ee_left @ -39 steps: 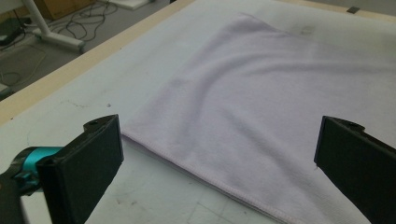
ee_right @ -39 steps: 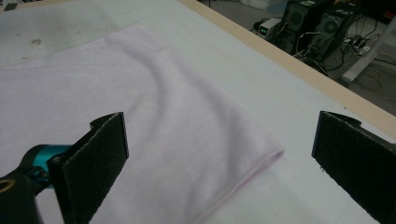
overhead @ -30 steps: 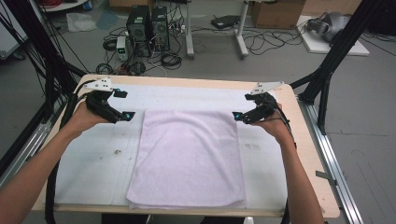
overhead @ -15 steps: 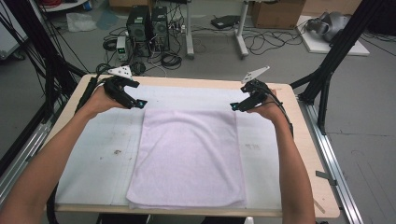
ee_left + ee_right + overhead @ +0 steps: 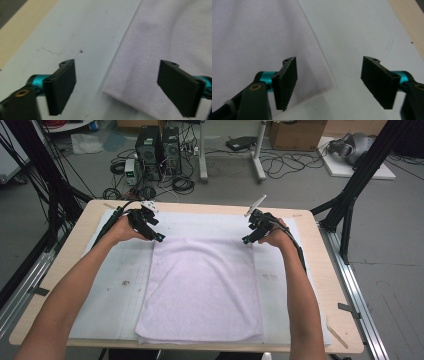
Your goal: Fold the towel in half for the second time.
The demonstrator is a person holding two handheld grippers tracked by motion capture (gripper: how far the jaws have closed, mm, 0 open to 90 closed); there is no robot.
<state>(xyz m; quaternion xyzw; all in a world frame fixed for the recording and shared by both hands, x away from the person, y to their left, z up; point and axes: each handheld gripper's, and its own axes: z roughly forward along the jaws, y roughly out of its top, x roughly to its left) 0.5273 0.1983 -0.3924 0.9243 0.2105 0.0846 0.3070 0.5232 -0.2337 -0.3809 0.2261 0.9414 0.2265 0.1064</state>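
Your left gripper [image 5: 159,239] and right gripper [image 5: 245,240], jaws apart, hovered at the upper corners of the white towel [image 5: 202,290] mid-frame.

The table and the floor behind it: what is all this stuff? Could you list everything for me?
Towel: one, pale lilac, flat in the middle of the mat.
Mat: one, white, stained, covers most of the tabletop.
Table: one, light wood.
Computer towers: two, black, on the floor behind the table.
Cables: many, black, loose on the floor.
Cardboard box: one, brown, far floor.
Left gripper: one, black with teal, open, at the towel's far left corner.
Right gripper: one, black with teal, open, at the far right corner.
Forearms: two, bare, from the near edge.
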